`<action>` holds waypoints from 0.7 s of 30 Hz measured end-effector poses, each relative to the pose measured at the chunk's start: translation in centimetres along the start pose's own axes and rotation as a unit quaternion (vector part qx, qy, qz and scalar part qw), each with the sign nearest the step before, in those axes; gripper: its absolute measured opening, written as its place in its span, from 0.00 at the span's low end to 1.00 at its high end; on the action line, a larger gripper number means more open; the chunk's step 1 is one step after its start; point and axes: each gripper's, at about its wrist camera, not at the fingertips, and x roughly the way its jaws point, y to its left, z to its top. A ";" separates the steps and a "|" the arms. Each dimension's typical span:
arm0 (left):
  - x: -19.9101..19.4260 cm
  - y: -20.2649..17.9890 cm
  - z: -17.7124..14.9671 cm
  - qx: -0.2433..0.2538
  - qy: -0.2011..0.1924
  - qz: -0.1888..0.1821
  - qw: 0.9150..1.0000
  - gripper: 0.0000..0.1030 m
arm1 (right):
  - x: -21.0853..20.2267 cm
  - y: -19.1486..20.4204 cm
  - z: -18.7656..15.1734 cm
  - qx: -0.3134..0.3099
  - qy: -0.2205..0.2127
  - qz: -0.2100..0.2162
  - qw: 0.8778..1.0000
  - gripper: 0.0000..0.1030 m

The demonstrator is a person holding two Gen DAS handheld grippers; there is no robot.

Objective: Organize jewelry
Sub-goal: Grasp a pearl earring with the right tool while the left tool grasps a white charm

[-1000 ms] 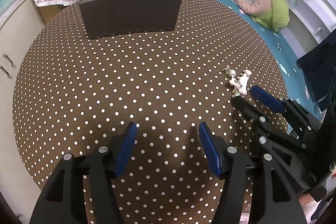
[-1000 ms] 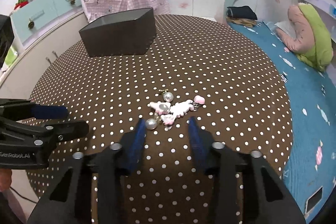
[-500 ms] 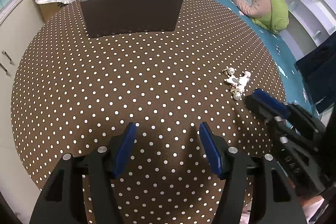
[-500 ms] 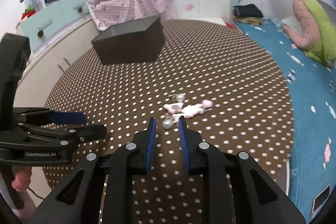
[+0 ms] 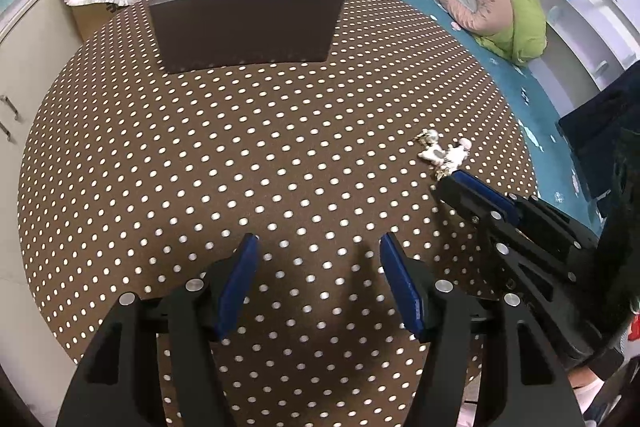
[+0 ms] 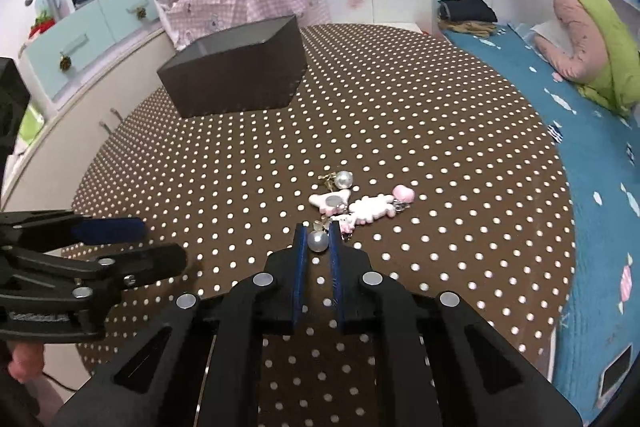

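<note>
Jewelry heaped near the table's right edge, well apart from the dark box at the far edge. Right gripper tilted down, clamped on a pearl earring. Left gripper angled steeply down near the near edge, jaws apart, empty.

The right hand-held gripper, wide apart a second ago, now pinches a pearl between its fingertips.

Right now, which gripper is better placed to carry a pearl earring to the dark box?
Right. The right gripper is already shut on the pearl earring. The left gripper hangs open over bare tablecloth, holding nothing. The dark box sits across the table.
</note>
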 end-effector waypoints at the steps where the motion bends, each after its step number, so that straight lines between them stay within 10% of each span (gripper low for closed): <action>1: 0.0 -0.4 0.1 0.003 -0.001 -0.002 1.000 0.59 | -0.4 -0.1 0.0 0.003 -0.004 0.003 1.000 0.11; 21: 5.2 -10.6 5.2 0.041 0.023 -0.006 0.999 0.59 | -3.8 -8.9 3.1 0.045 -0.066 -0.012 0.997 0.11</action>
